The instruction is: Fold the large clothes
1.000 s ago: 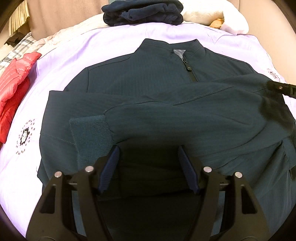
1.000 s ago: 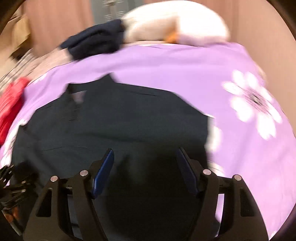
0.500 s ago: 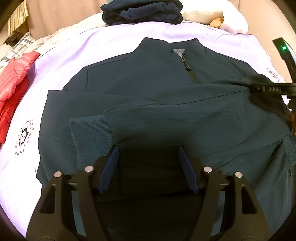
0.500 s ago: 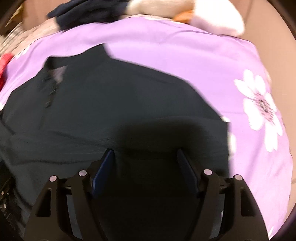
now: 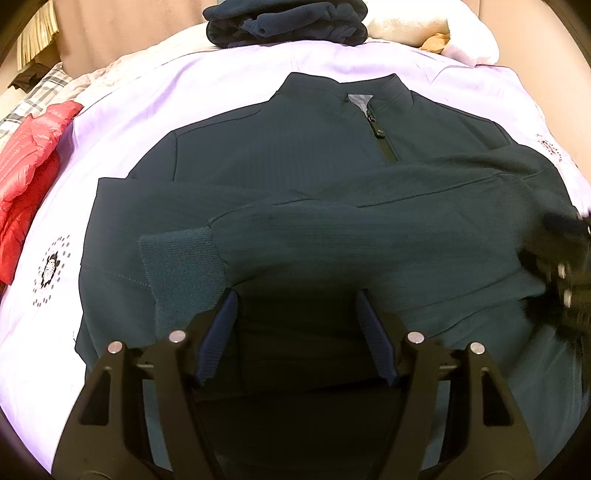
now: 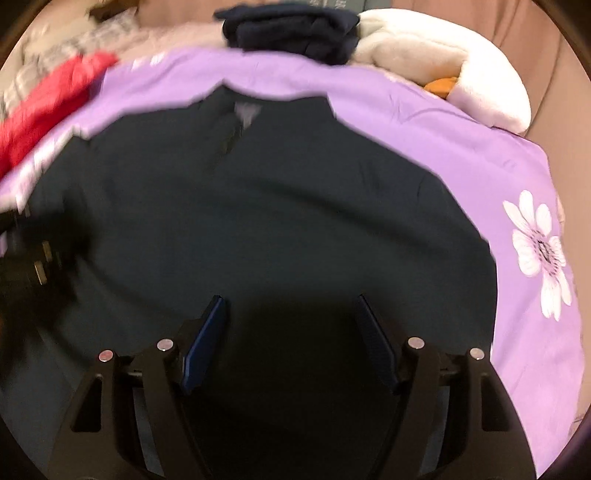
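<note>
A dark teal zip-neck jacket [image 5: 280,158] is laid front-up across a lilac flower-printed bedsheet [image 5: 122,110], its collar pointed away from the cameras. Both sleeves are folded across the chest, and the ribbed knit cuff [image 5: 184,269] of the upper sleeve is seen lying just beyond the left hand-held gripper [image 5: 297,339]. That gripper is held spread wide above the lower part of the jacket, with nothing between its blue-padded fingers [image 5: 218,336]. The right hand-held gripper [image 6: 291,339] is likewise spread apart over the jacket's right side, and nothing is pinched by it. Its view is blurred, so contact with the fabric cannot be told. In the left wrist view the right gripper's body is glimpsed at the right edge. A red puffer garment [image 5: 26,155] is seen at the sheet's left edge, a folded pile of navy clothes [image 5: 288,22] beyond the collar, and a cream plush pillow [image 6: 443,66] beside that pile.
</note>
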